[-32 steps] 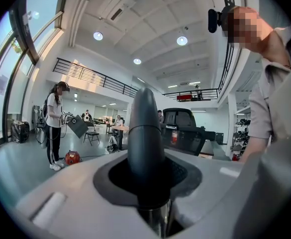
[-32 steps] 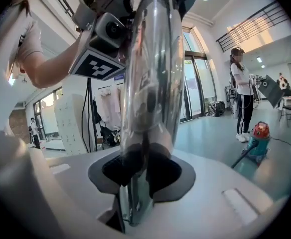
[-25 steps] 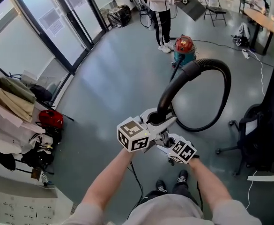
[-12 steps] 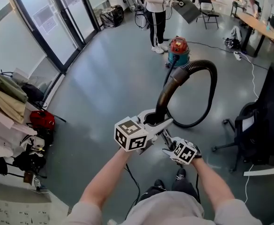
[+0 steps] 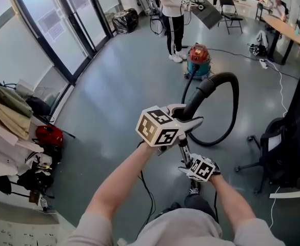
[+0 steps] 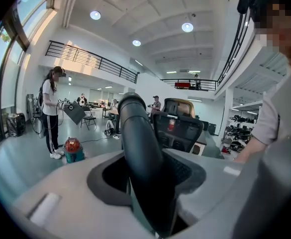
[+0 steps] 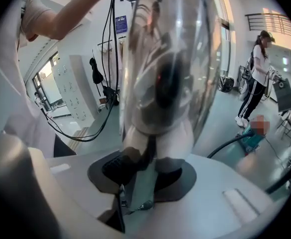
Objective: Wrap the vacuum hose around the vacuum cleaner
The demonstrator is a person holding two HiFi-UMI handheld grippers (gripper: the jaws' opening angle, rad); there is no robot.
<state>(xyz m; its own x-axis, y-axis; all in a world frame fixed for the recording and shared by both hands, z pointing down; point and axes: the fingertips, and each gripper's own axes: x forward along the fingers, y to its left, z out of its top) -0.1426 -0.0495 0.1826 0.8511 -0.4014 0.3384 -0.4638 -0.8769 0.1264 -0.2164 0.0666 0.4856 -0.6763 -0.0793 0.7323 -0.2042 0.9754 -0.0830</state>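
Observation:
A red and teal vacuum cleaner [image 5: 198, 59] stands on the grey floor far ahead and shows small in the left gripper view [image 6: 73, 151]. Its black hose [image 5: 235, 104] loops from the canister round to my hands. My left gripper [image 5: 188, 121] is shut on the hose's thick black end [image 6: 138, 133], which rises between the jaws [image 6: 150, 183]. Just below it, my right gripper [image 5: 184, 158] is shut on the shiny chrome tube [image 7: 165, 59], which fills the right gripper view above the jaws [image 7: 147, 168].
A person [image 5: 171, 14] stands right behind the vacuum. A black office chair [image 5: 288, 142] is at the right, a red bag [image 5: 50, 136] and hung clothes [image 5: 8, 114] at the left by glass doors. A thin cable [image 5: 145, 188] trails on the floor near my feet.
My left gripper has risen and shifted right with the hose end, and the loop has tightened. The right gripper sits a little lower, still on the tube.

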